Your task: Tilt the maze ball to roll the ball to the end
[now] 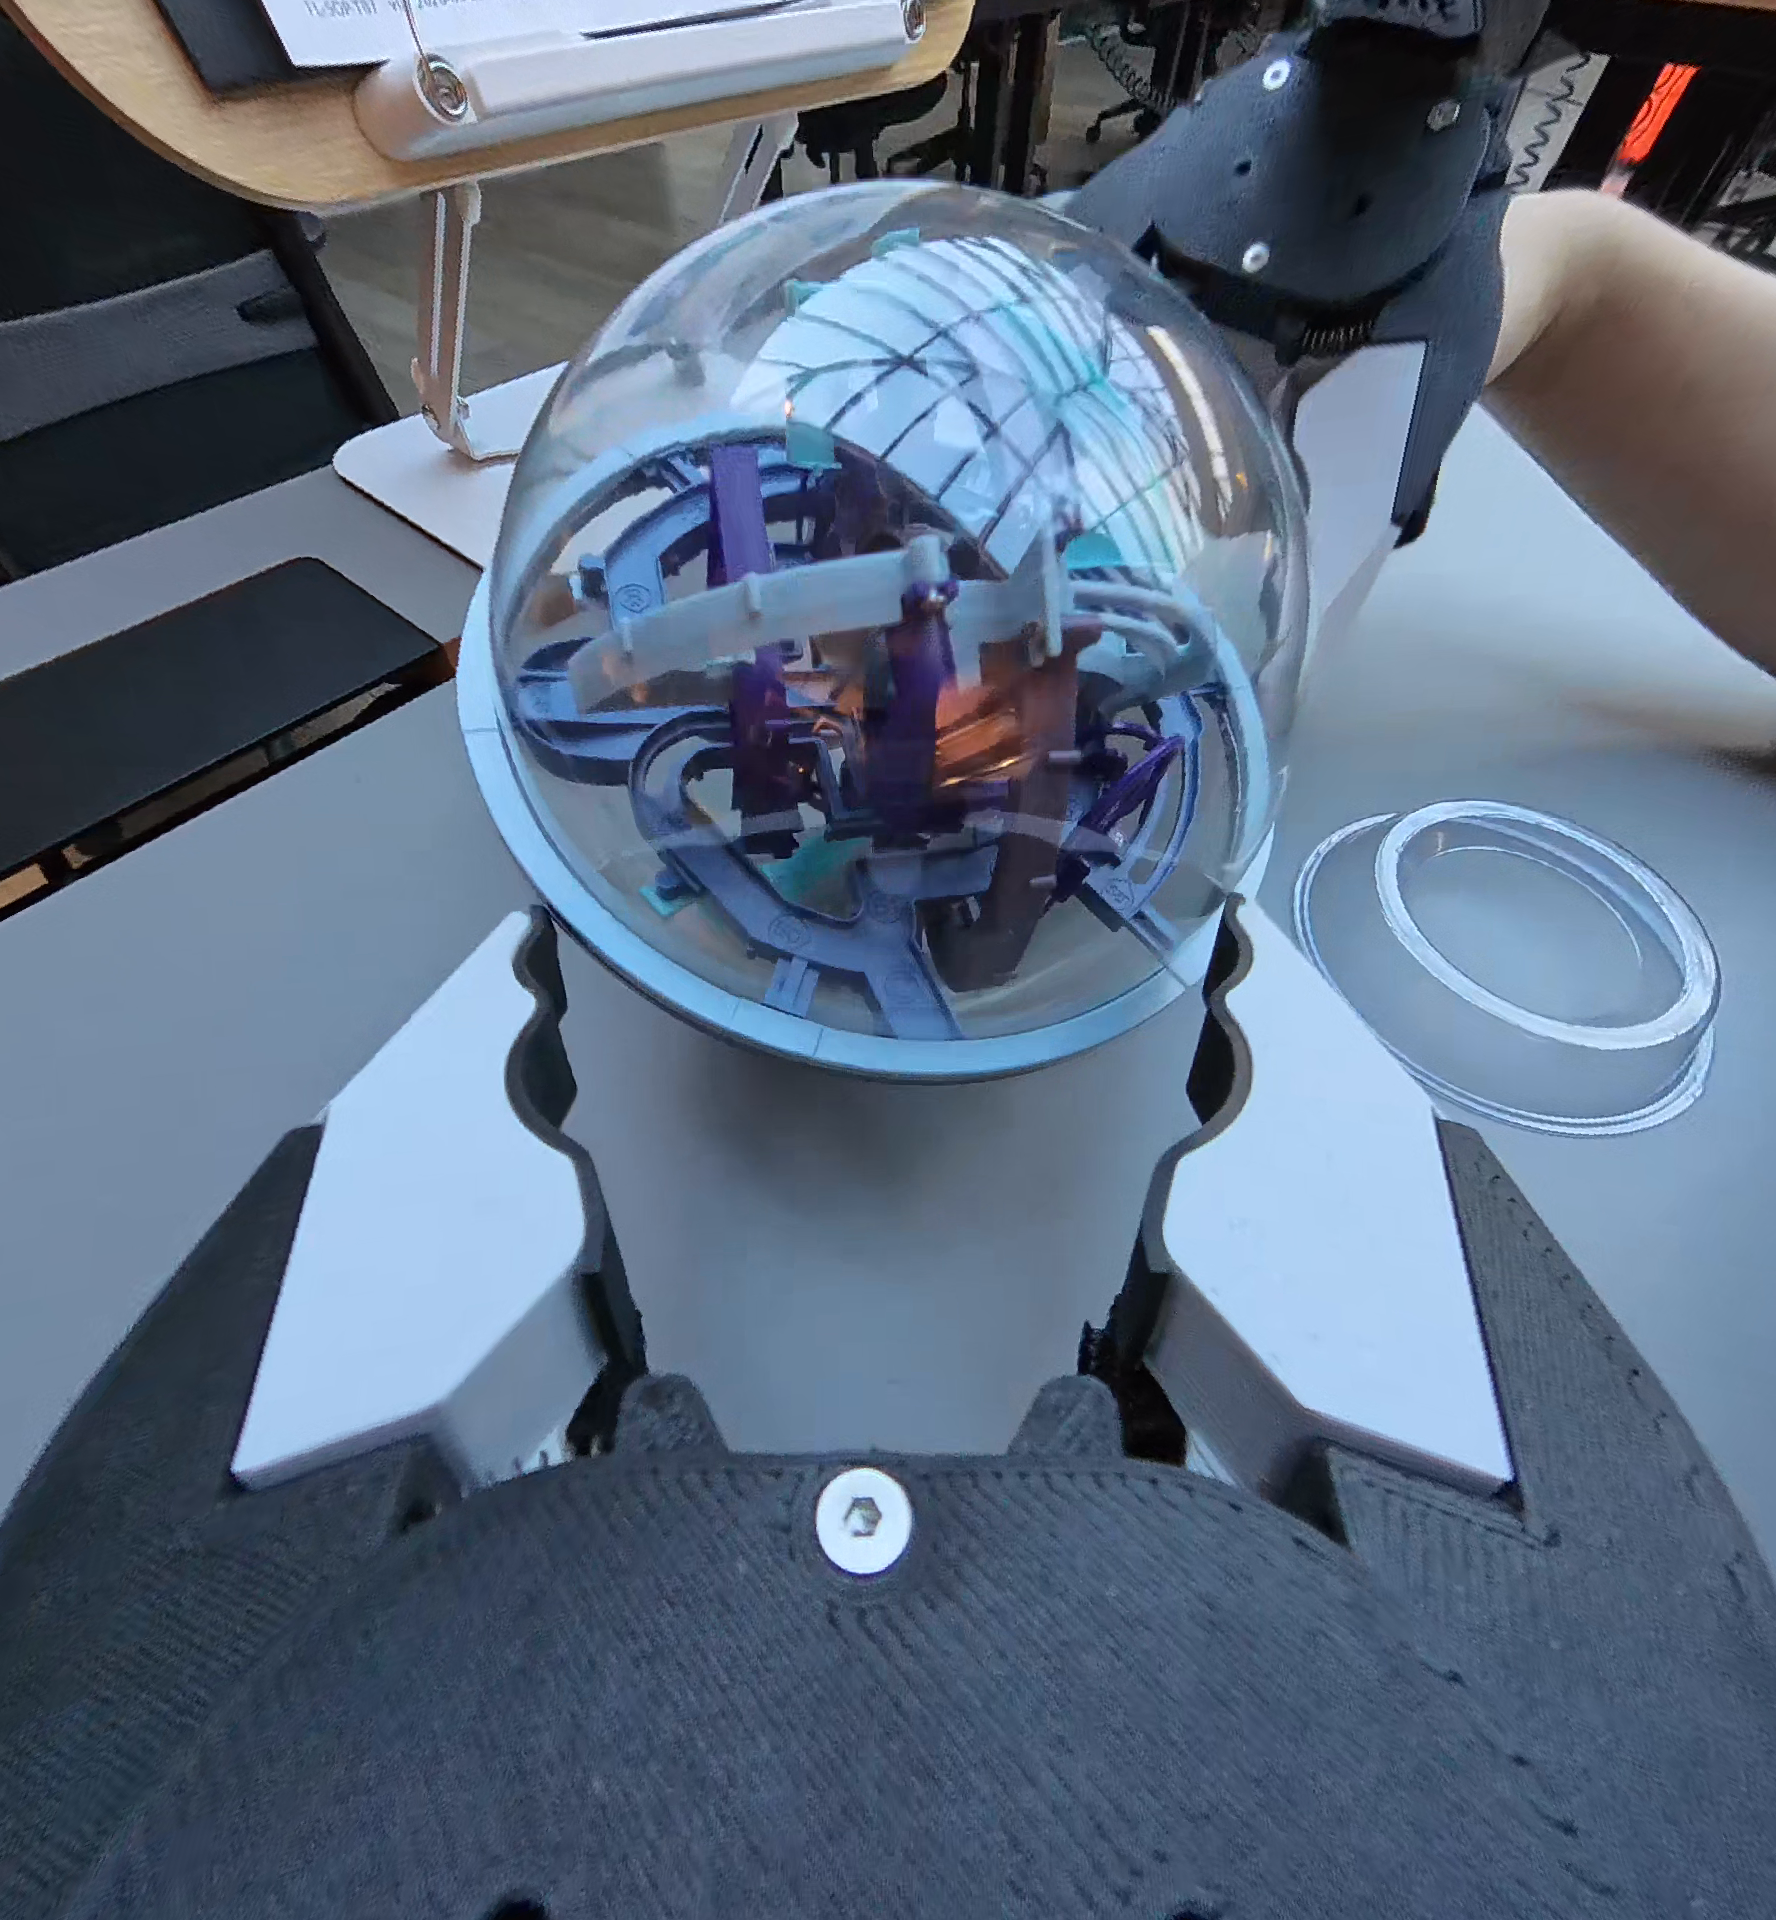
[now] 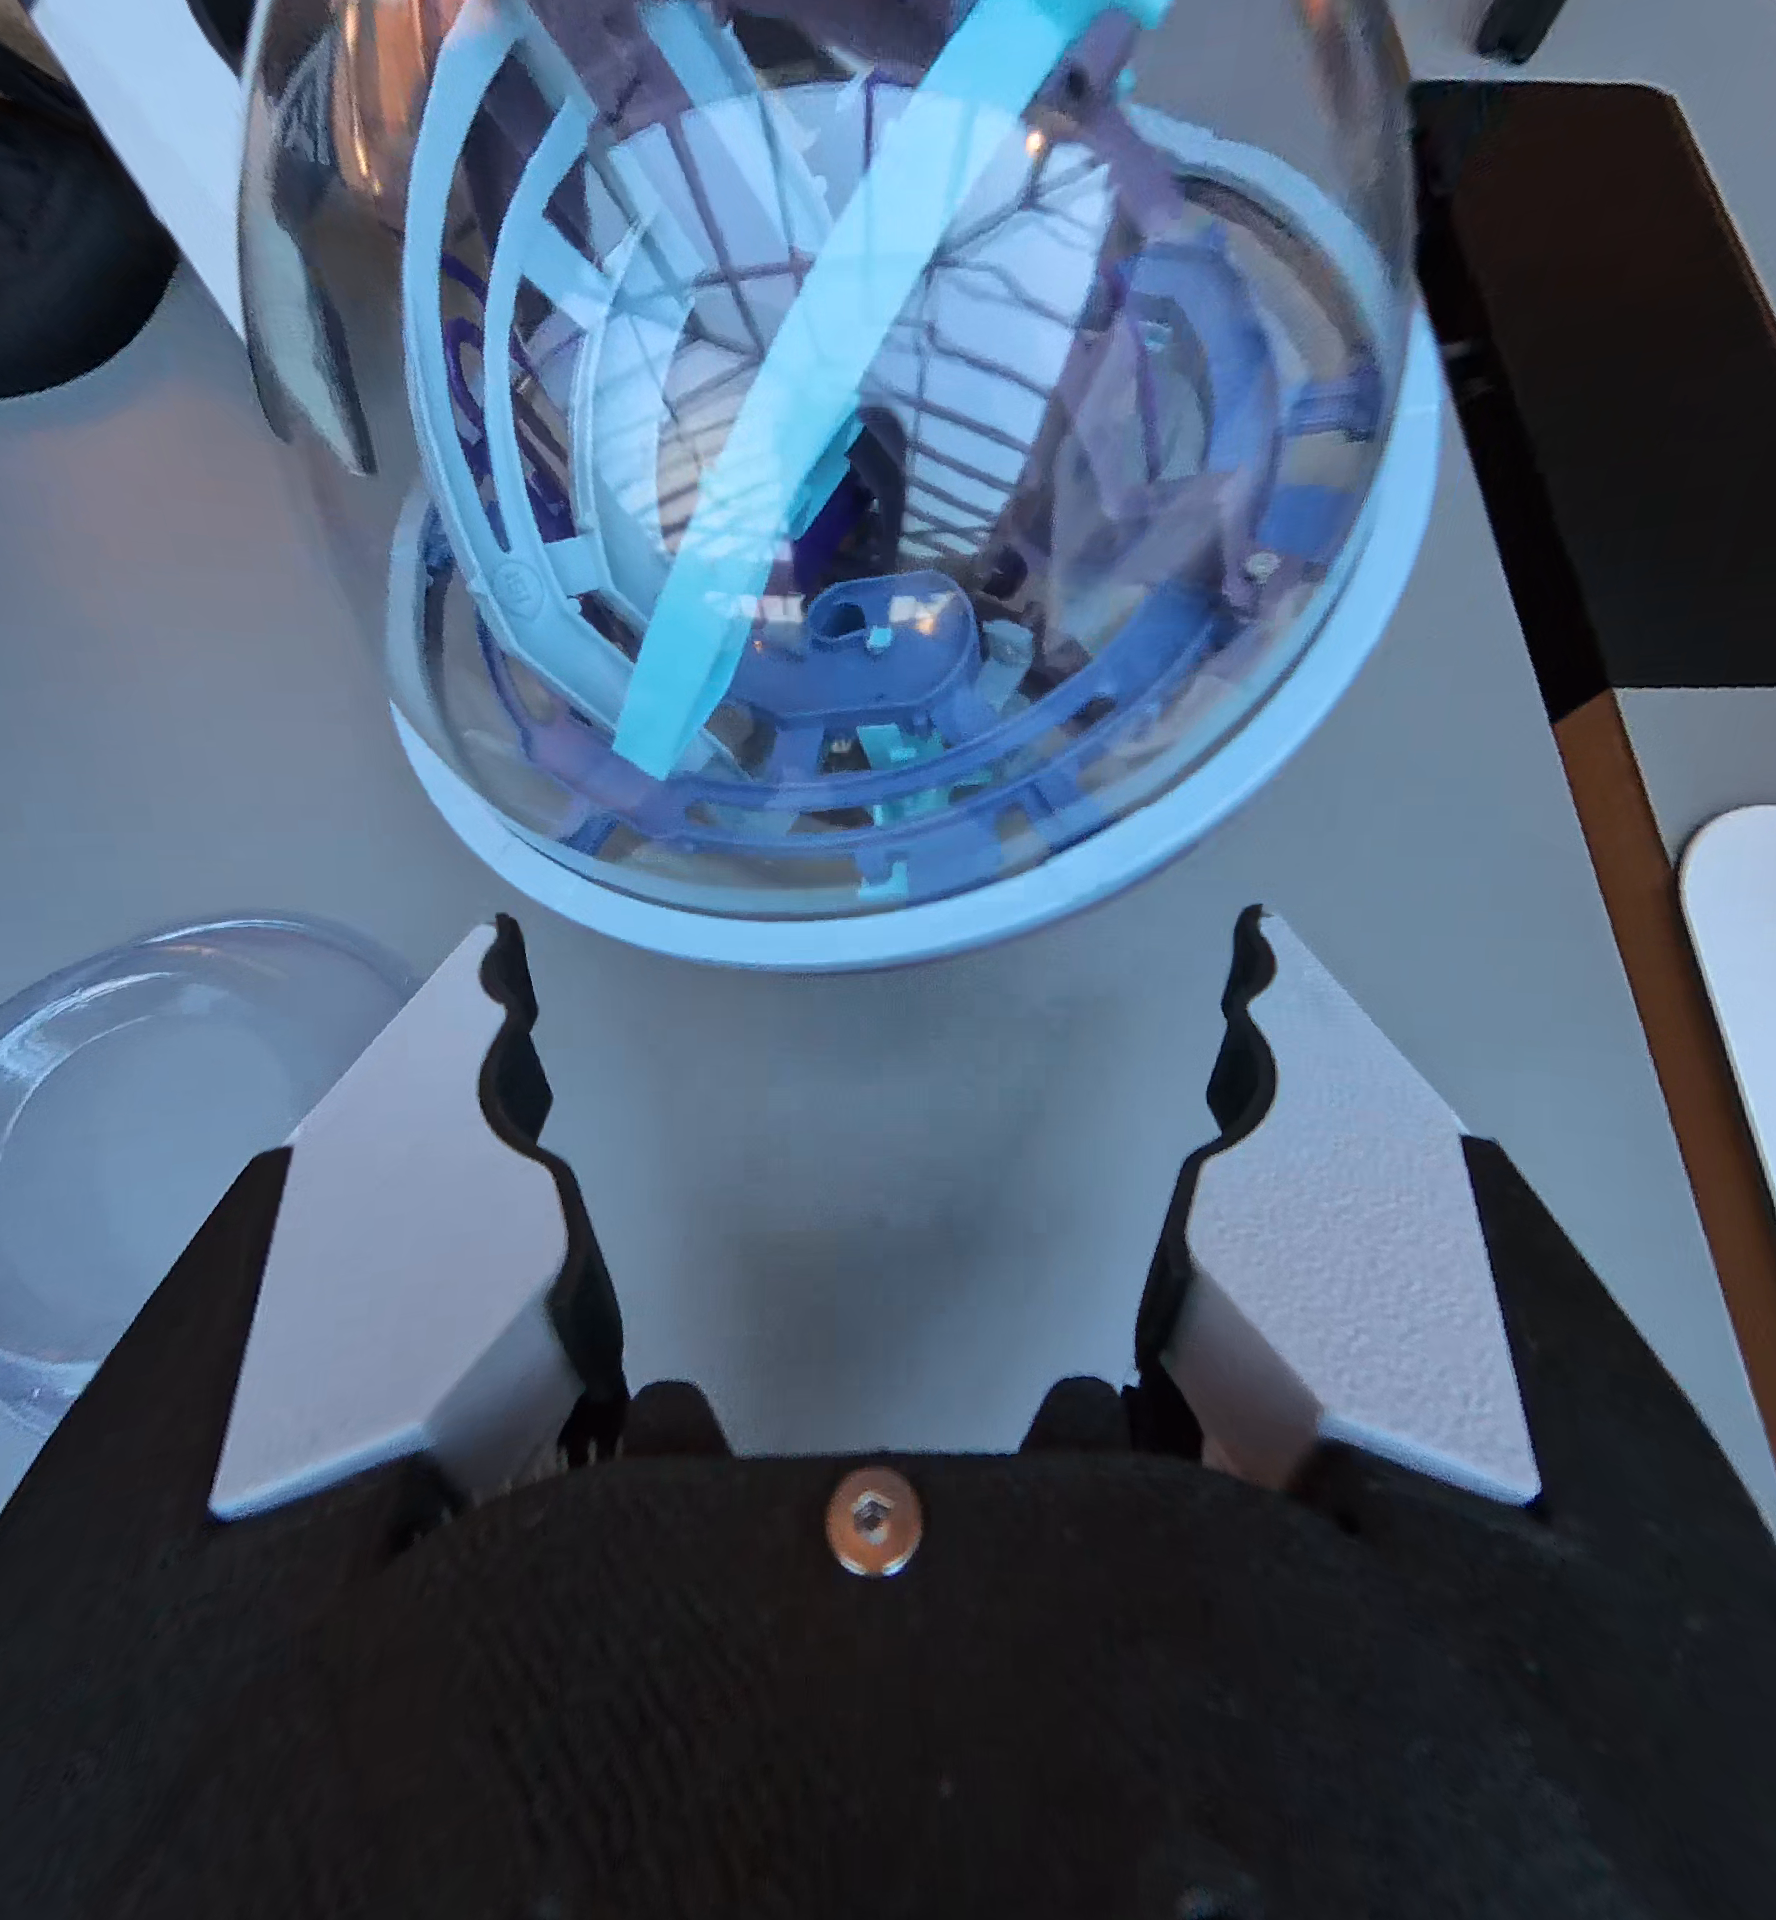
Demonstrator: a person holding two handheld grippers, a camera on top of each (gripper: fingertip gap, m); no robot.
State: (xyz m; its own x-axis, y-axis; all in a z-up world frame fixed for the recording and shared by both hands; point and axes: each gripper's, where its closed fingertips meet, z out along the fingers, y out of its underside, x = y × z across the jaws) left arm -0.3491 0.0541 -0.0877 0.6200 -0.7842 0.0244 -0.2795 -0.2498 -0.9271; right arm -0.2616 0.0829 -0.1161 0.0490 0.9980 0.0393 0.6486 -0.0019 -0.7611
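Note:
The maze ball [image 1: 884, 644] is a clear sphere with purple, blue and grey tracks inside and a pale blue ring around its middle. It sits tilted on the grey table [image 1: 188, 1039]. My left gripper [image 1: 879, 920] is open wide, and both fingertips reach the ring's near edge. My right gripper [image 2: 879, 920] is open, with its tips just short of the maze ball [image 2: 863, 468]. It also shows behind the sphere in the left wrist view [image 1: 1383, 312]. I cannot make out the small ball inside.
A clear plastic stand ring [image 1: 1507, 956] lies on the table right of the sphere; it also shows in the right wrist view [image 2: 84, 1143]. A black slab [image 1: 157, 707] lies to the left. A wooden board on a white stand [image 1: 448, 343] is behind. A person's forearm [image 1: 1673, 468] is at right.

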